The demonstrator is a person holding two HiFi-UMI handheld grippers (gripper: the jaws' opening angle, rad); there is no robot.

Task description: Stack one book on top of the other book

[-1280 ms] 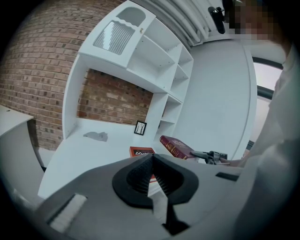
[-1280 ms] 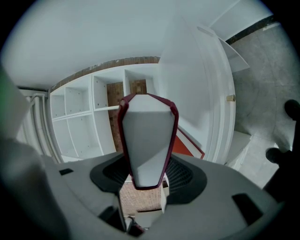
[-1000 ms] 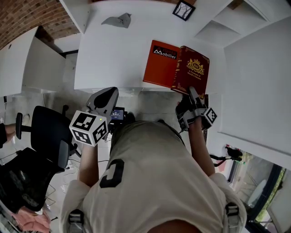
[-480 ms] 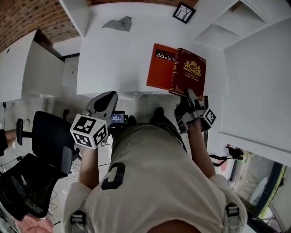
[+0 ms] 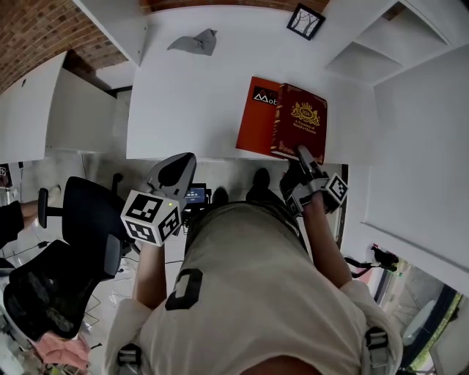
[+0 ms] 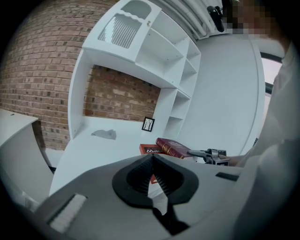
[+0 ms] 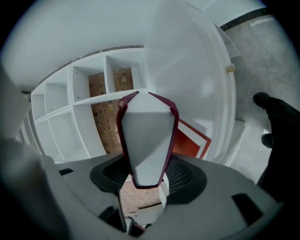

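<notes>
A dark red book with gold print is held over the right part of an orange-red book that lies on the white desk. My right gripper is shut on the dark red book's near edge; in the right gripper view the book's page block fills the space between the jaws, with the orange-red book behind it. My left gripper hangs off the desk's front edge, jaws shut on nothing. The left gripper view shows both books and the right gripper far off.
A crumpled grey cloth lies at the desk's back left, and a small black frame stands at the back. White shelving rises to the right. A black office chair stands left of the person.
The dark red book has moved left with my right gripper, now covering more of the orange-red book. My left gripper has shifted slightly right and up near the desk edge.
</notes>
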